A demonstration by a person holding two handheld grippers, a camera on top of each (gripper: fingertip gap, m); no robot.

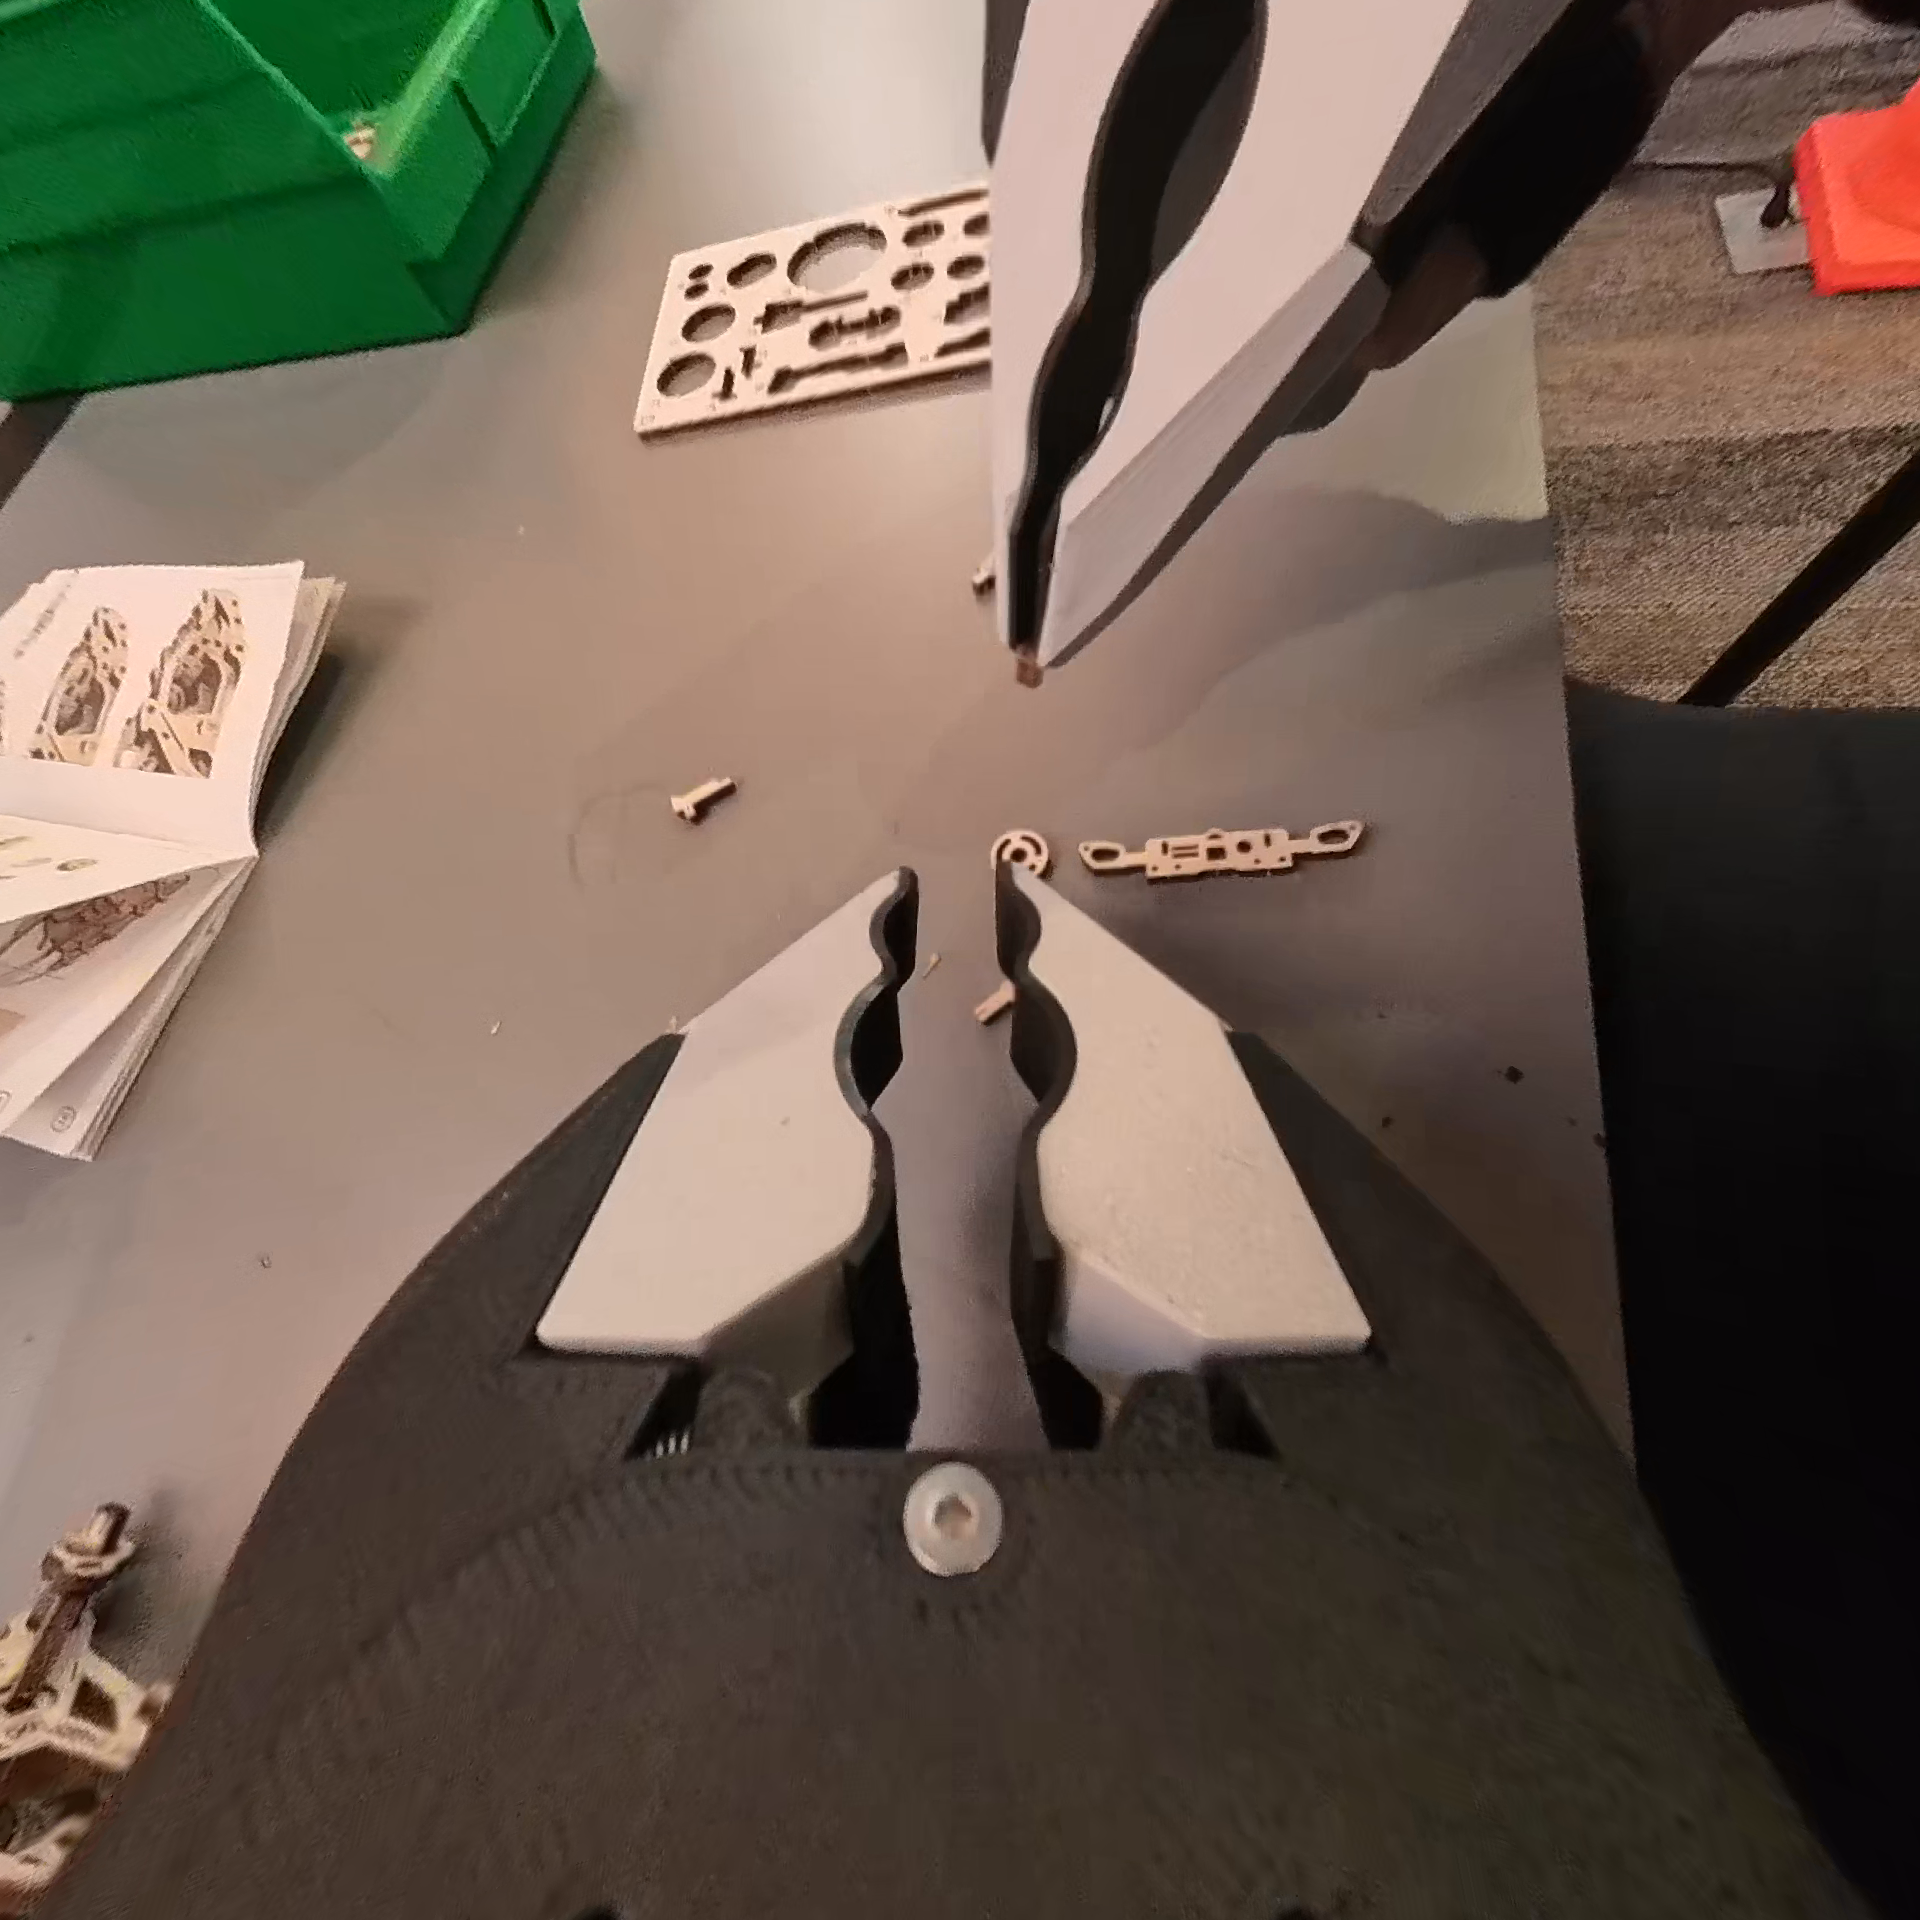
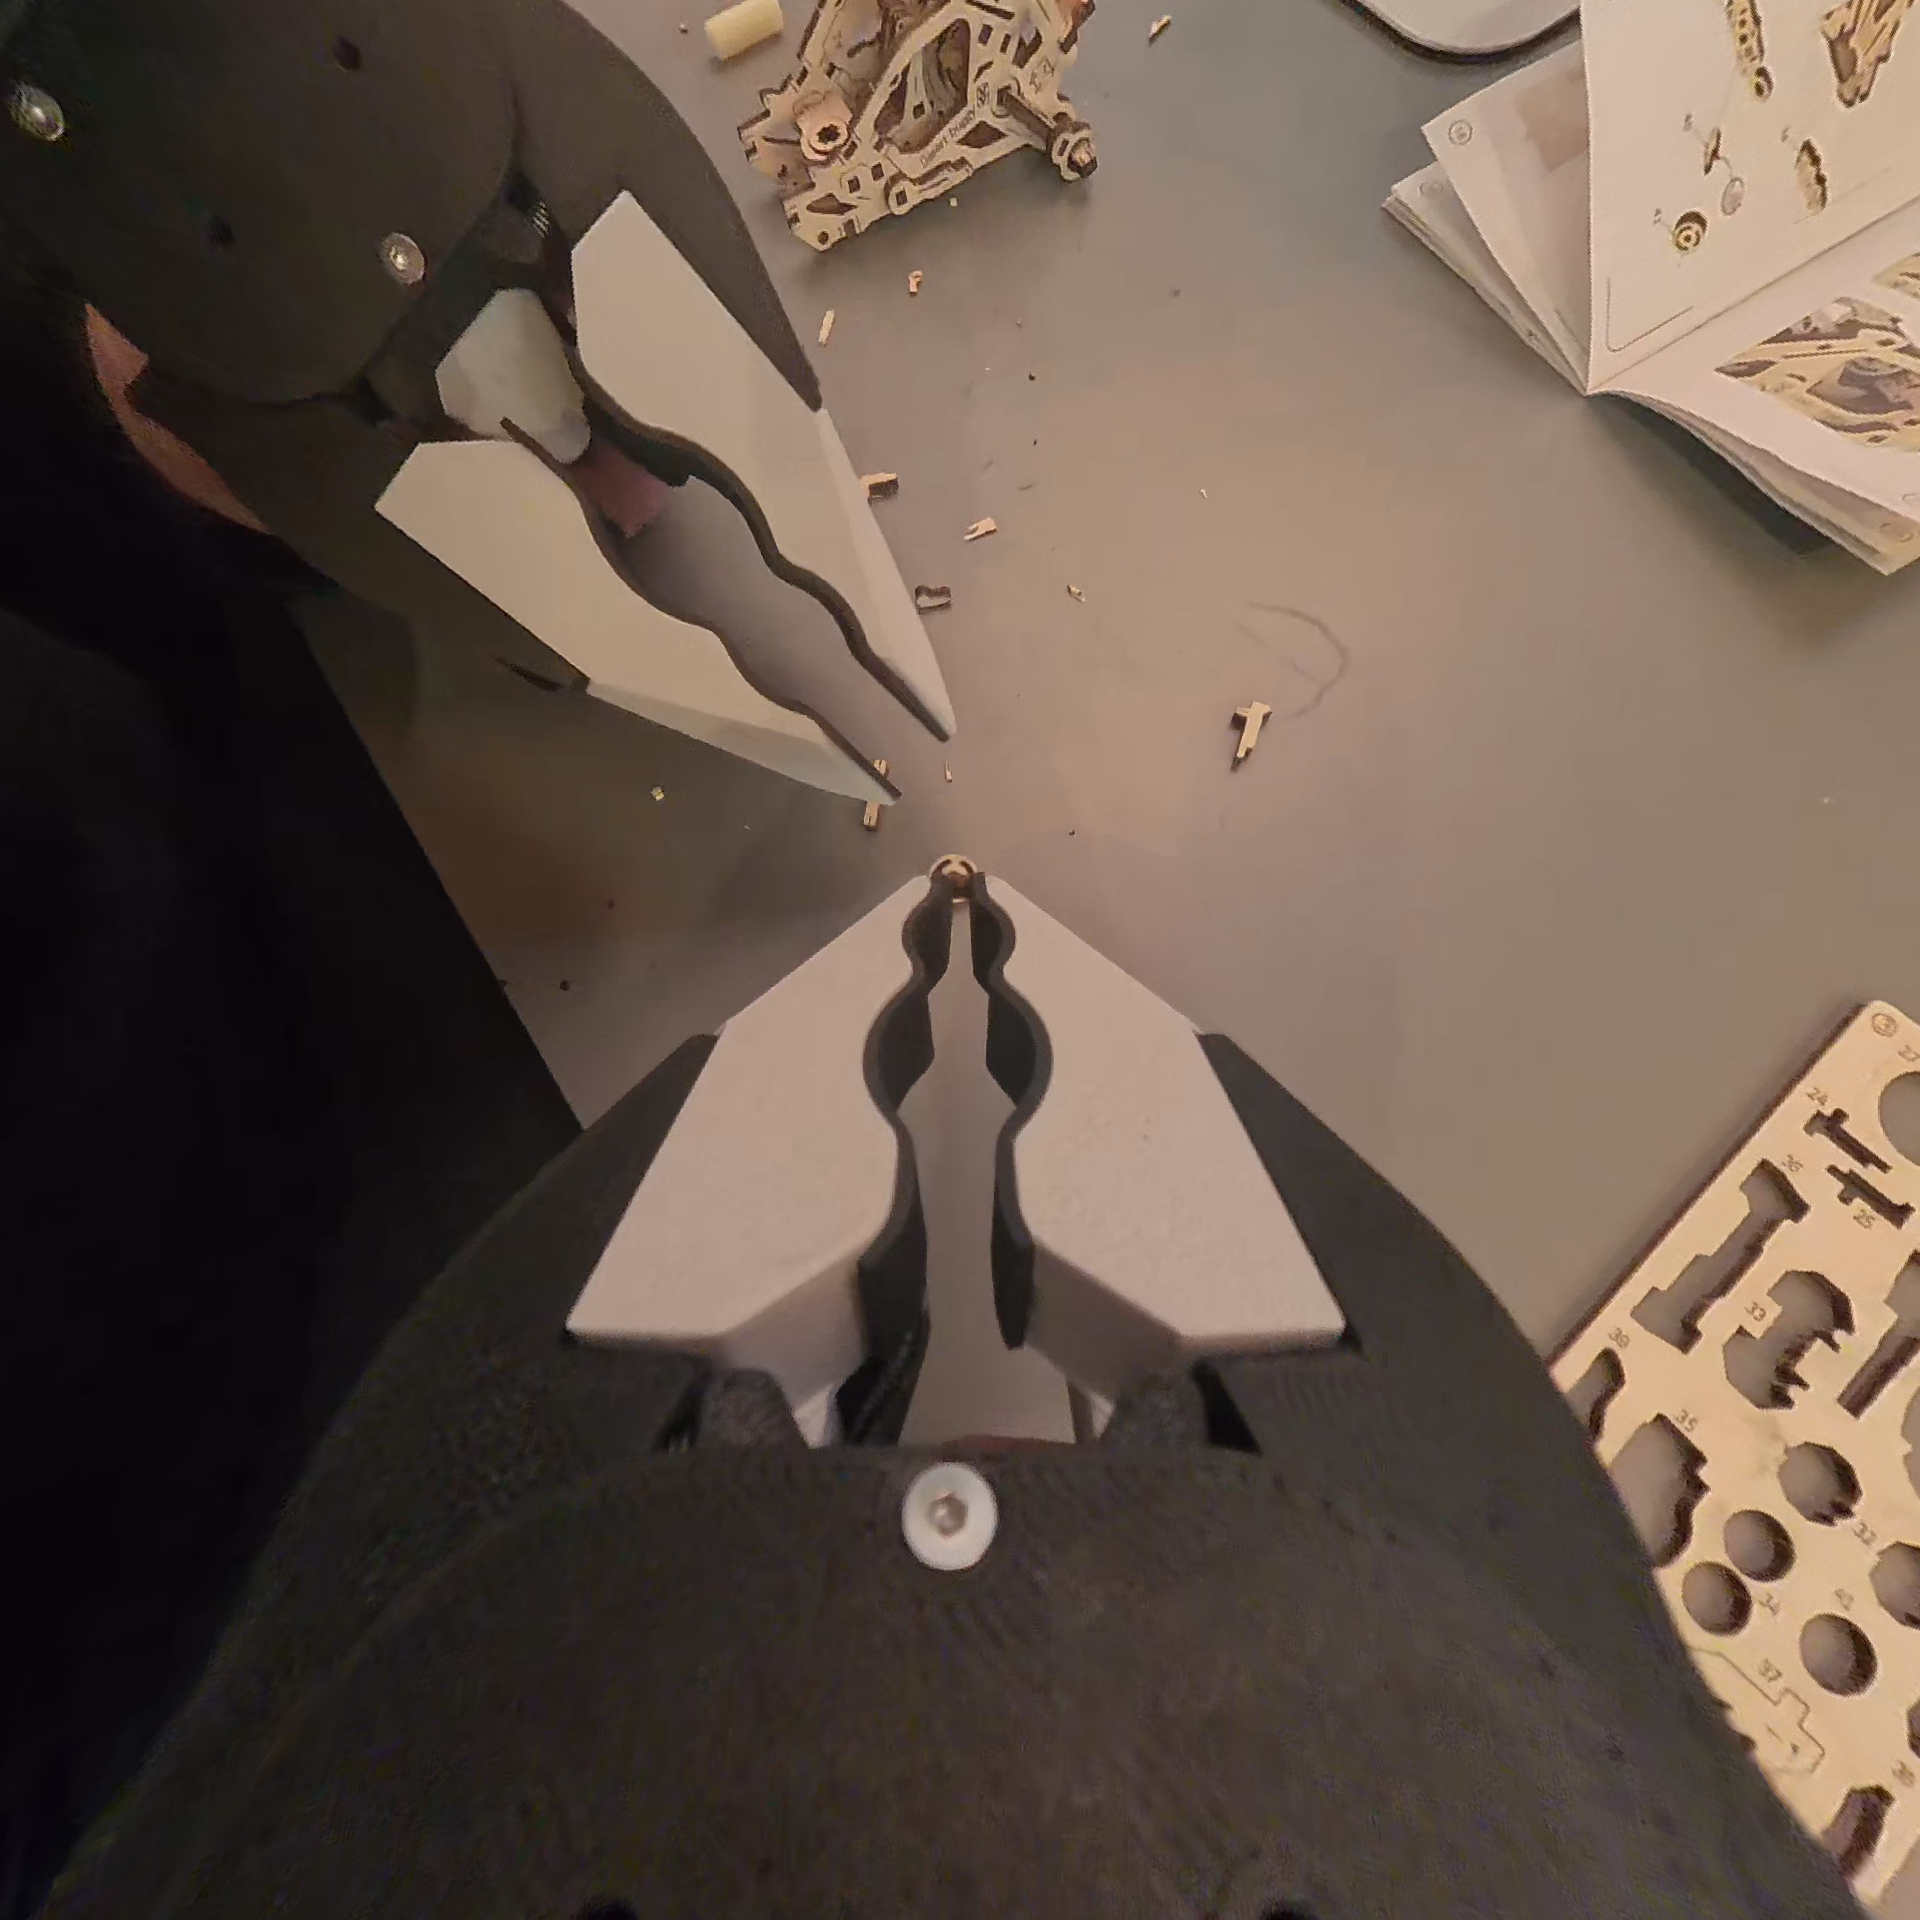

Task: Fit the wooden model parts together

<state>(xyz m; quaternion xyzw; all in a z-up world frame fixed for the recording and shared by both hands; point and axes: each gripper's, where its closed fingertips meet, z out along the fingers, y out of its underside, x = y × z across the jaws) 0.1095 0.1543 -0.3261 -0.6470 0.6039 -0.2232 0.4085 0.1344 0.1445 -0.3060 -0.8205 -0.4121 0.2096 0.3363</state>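
Note:
My right gripper (image 2: 954, 885) is shut on a small wooden peg (image 2: 954, 871) that pokes out of its tips. In the left wrist view it (image 1: 1029, 660) comes down from above and holds the peg (image 1: 1027, 673) just over the grey table (image 1: 520, 644). My left gripper (image 1: 956, 883) is open and empty, low over the table, with a loose peg (image 1: 992, 1006) lying between its fingers. A wooden ring (image 1: 1020, 854) and a long flat part (image 1: 1221, 854) lie just past its right fingertip. The left gripper also shows in the right wrist view (image 2: 914, 764), its tips a little apart from the right gripper's.
A punched-out wooden sheet (image 1: 821, 312) (image 2: 1766, 1403) lies beyond. A green bin (image 1: 239, 156) stands far left, with an open booklet (image 1: 135, 831) (image 2: 1714, 260) at left. The part-built model (image 2: 925, 114) (image 1: 62, 1683) stands near me. Another peg (image 1: 704, 802) and chips lie around. The table's right edge meets a dark chair (image 1: 1745, 1039). Some 4 cm of space lies between my two pairs of fingers. My left tips are roughly 20 cm from the part-built model (image 2: 925, 114).

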